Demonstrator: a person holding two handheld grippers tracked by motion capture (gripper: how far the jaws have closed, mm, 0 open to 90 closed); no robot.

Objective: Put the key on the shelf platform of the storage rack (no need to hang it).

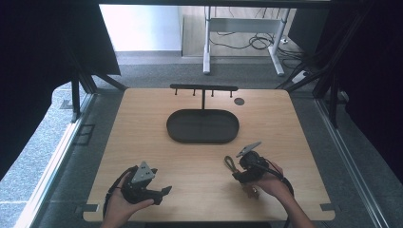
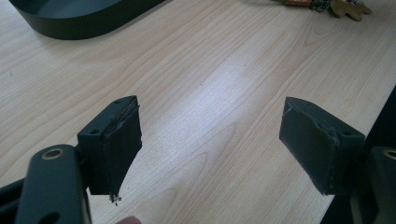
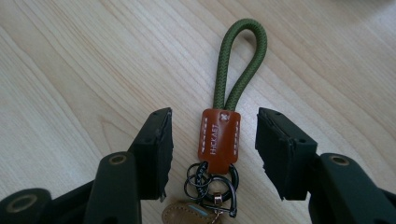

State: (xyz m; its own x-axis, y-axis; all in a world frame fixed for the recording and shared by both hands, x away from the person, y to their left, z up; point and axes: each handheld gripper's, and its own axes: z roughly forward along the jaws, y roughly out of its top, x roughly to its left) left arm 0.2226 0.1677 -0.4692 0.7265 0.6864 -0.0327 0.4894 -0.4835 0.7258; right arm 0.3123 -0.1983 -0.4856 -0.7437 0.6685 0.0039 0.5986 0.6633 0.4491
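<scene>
the right gripper (image 3: 212, 149) had its jaws apart astride the keychain (image 3: 219, 140); squeezing the leather tab squarely would grip best; the left gripper (image 2: 210, 140) gaped empty.

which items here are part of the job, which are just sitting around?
In the job:
- keychain, green cord loop, brown leather tab, lying on the table between the open jaws of the right gripper, not yet gripped

Lying about:
- dark oval tray
- black hook rack behind it
- left gripper, open above bare table
</scene>
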